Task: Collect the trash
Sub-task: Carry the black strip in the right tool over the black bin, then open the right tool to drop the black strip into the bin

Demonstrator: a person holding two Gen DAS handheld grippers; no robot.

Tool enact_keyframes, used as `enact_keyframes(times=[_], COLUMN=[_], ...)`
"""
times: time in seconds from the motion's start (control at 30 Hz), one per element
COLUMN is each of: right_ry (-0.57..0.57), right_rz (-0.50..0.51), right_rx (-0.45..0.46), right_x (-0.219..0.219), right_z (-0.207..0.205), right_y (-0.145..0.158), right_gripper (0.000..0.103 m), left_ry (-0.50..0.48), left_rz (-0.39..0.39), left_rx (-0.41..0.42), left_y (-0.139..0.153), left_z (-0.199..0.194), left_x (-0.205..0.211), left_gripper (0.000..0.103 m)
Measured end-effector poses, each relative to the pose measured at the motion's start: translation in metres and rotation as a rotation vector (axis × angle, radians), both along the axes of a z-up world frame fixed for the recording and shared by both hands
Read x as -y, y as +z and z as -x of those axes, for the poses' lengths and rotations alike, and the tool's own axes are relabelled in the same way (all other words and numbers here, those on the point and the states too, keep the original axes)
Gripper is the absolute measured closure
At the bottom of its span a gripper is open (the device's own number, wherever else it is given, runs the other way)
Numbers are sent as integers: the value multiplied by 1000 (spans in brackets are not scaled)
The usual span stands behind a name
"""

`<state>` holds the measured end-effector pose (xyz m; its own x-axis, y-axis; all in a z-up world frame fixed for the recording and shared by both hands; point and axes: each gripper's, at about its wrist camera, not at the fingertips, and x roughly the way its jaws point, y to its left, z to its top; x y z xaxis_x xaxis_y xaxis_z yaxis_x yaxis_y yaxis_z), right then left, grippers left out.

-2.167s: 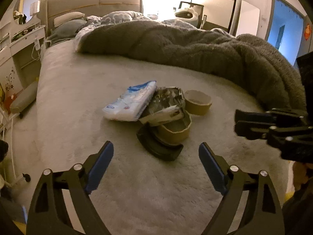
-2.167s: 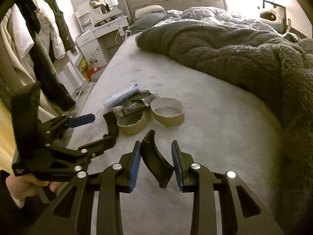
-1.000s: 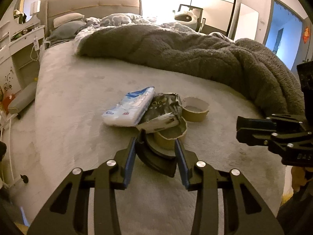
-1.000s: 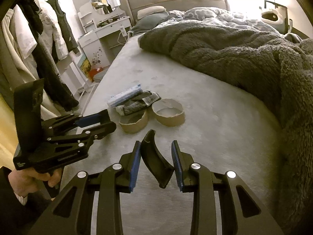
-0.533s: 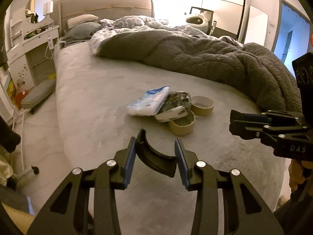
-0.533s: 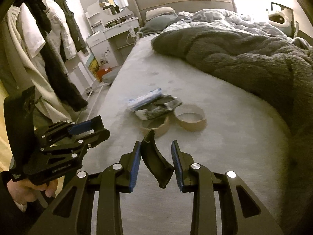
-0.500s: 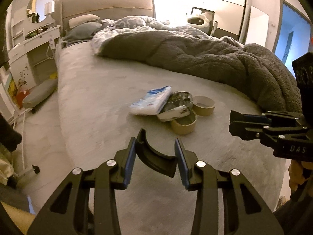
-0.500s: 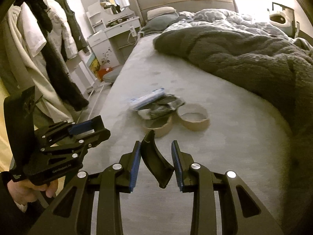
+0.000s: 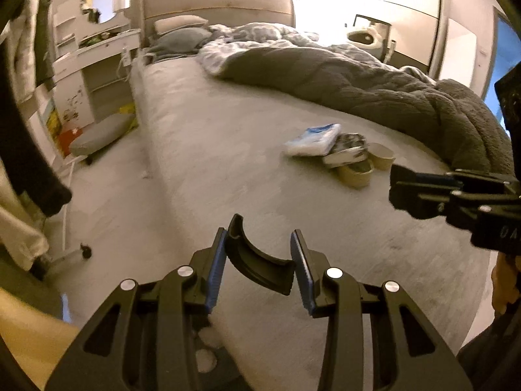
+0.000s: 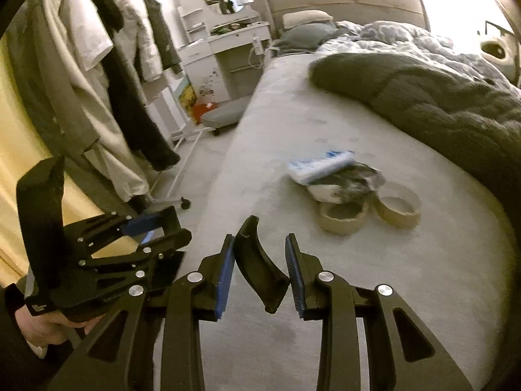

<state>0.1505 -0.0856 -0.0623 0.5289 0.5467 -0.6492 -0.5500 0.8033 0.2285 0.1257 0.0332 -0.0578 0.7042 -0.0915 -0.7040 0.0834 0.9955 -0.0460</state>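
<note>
Ahead of the hand-held gripper lies a grey bed [image 9: 202,150]; a rumpled dark blanket [image 9: 374,94] lies far right, a white dresser [image 10: 228,49] far left, and clothes [image 10: 97,75] hang near left.

The left gripper [image 9: 260,262] is clamping a curved black piece [image 9: 257,265] over the bed's [image 9: 208,150] near edge.
</note>
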Motion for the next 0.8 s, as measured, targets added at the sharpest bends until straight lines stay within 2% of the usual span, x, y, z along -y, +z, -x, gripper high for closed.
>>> enact_keyframes(times=[0.37, 0.57, 0.8], right_ry=[105, 151, 212], right_rz=[-17, -24, 12], right_rx=[-10, -39, -64], right_x=[-48, -72, -109], right_z=[8, 5, 7], right_y=[7, 2, -10], right_gripper=[71, 71, 71], left_ry=[110, 170, 200], left_rz=[-30, -47, -9], left_rx=[-68, -163, -275], left_y=[-17, -41, -68], left_z=[26, 35, 42], left_x=[-42, -63, -90], left_gripper=[61, 61, 61])
